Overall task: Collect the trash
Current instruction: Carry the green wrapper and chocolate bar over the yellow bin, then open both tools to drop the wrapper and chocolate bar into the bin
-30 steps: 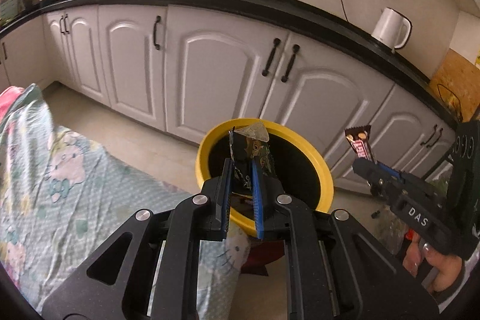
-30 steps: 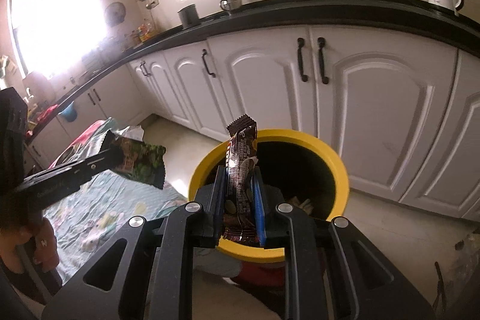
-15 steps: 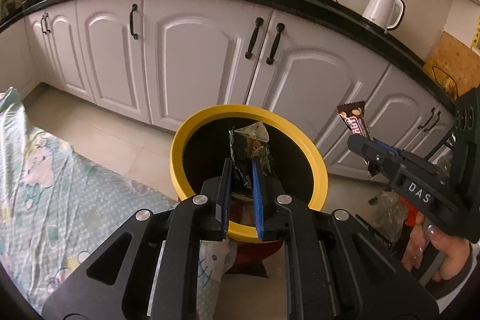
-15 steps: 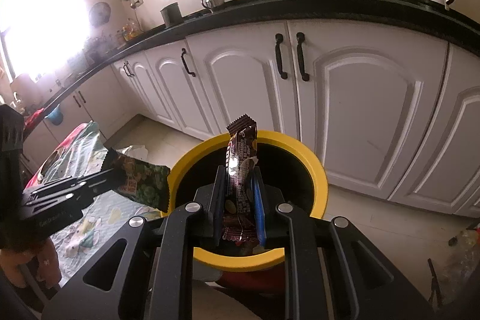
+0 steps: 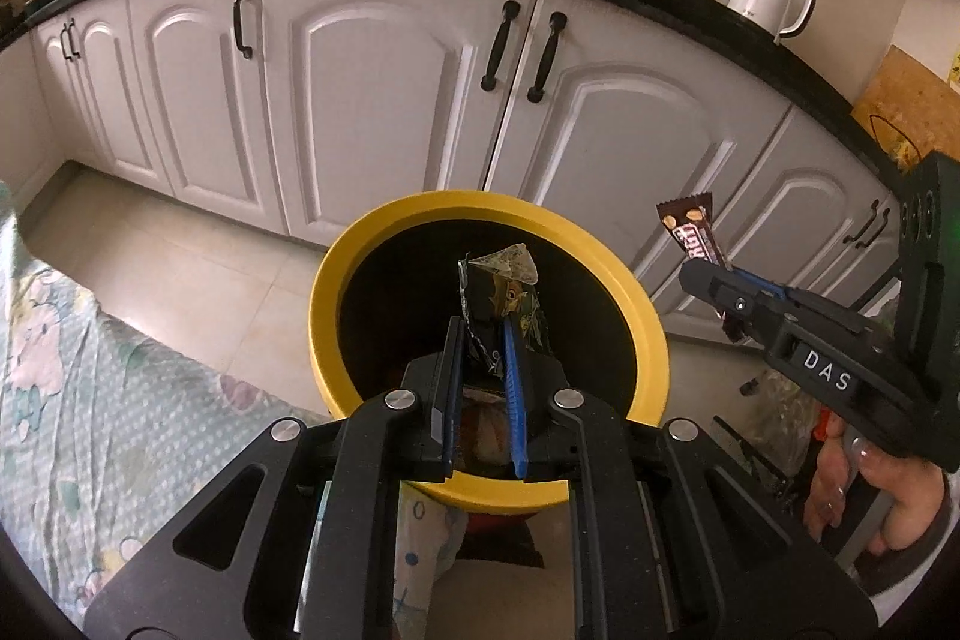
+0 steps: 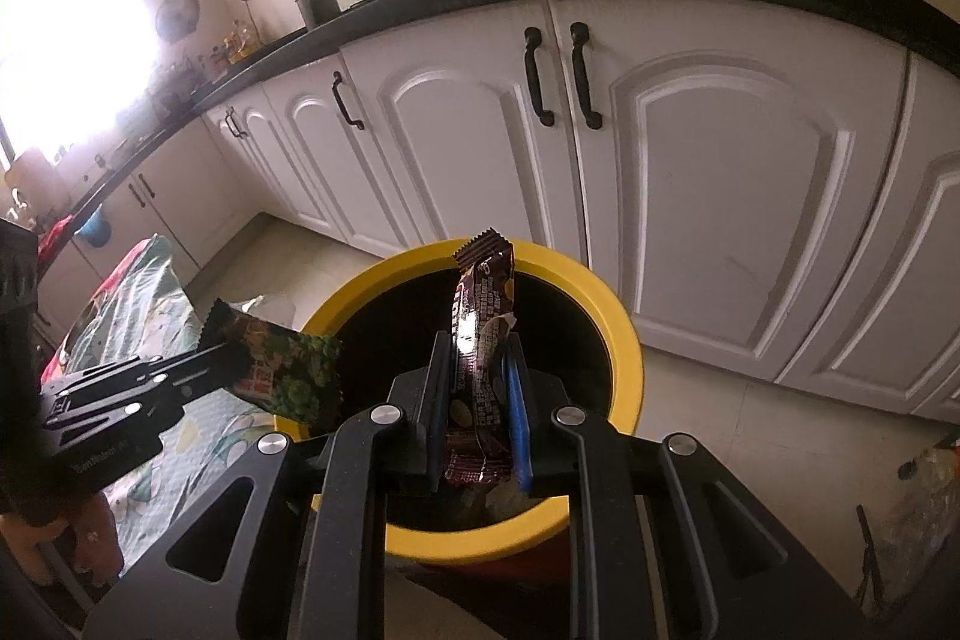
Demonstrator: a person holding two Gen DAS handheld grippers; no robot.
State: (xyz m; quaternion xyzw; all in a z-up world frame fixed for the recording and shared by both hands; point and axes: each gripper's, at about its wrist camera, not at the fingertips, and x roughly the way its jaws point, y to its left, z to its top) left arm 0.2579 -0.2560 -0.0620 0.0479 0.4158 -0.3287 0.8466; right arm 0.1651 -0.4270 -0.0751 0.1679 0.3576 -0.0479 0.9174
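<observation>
In the left wrist view, the left tool [image 5: 483, 358] was closed on a crumpled green snack wrapper [image 5: 501, 289], which stood up between the two fingers. The wrapper hung directly over the dark opening of the yellow-rimmed bin [image 5: 651, 334] that stood on the floor in front of the white cabinets [image 5: 384, 100]. At the right side, the right tool [image 5: 711, 283] was seen from the side, gripping a brown chocolate bar wrapper [image 5: 693, 235] just beside the rim of the bin. The letters "DAS" were readable on the body of this tool. The print on the bar was too small to read with certainty. A white kettle [image 5: 771, 1] stood on the black table above the cabinets.

In the right wrist view, the right tool [image 6: 480, 400] was closed on the chocolate bar wrapper [image 6: 483, 334], upright and over the mouth of the bin [image 6: 627, 370]. The small text on the wrapper was not legible. The left tool [image 6: 237, 361] came in from the left, clamped on the green snack wrapper [image 6: 288, 376], near the rim. A faint line of writing on its body was too blurred to read.

In my judgement, the step in hand was the carrying of both pieces of trash to the bin, and it was almost complete. The next move calls for both tools to open while over the opening, so that the wrappers fall inside and not on the rim or the floor.
</observation>
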